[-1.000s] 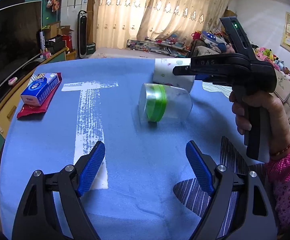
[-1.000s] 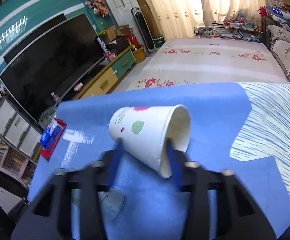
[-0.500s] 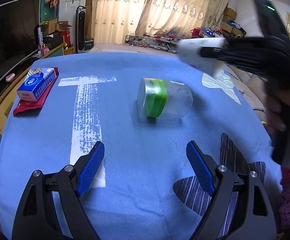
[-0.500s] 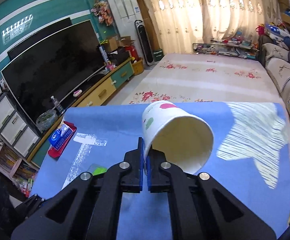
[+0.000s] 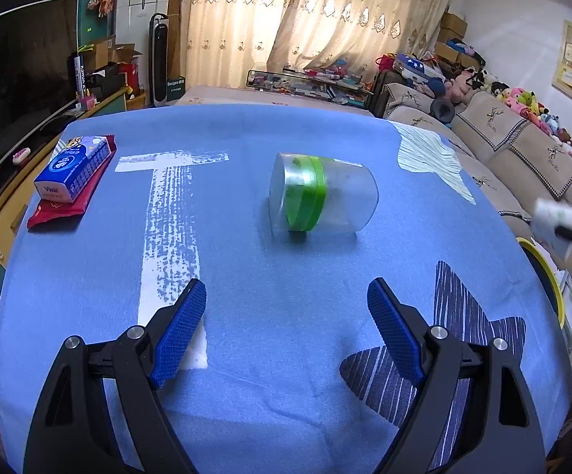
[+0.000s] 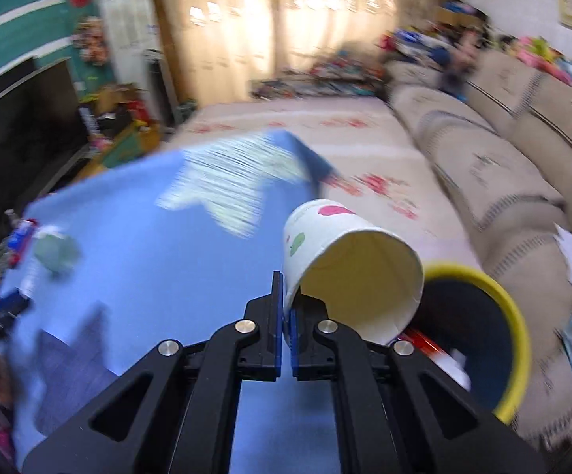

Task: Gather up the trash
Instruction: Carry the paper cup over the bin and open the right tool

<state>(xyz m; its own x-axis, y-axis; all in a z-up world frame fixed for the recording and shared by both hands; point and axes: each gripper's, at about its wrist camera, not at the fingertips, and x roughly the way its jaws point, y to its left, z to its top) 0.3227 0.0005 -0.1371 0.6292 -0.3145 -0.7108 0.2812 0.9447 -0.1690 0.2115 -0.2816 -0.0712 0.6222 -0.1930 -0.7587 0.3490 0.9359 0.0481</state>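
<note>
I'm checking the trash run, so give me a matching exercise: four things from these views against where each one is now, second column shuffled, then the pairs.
Things
1. paper cup
2. clear jar
3. tissue pack
4. yellow-rimmed bin

Places
A. on a red packet at the table's left edge
B. lying on its side mid-table
C. on the floor beside the table, by the sofa
D. pinched by its rim in the right tongs

Pairs: 1-D, 2-B, 3-A, 4-C
</note>
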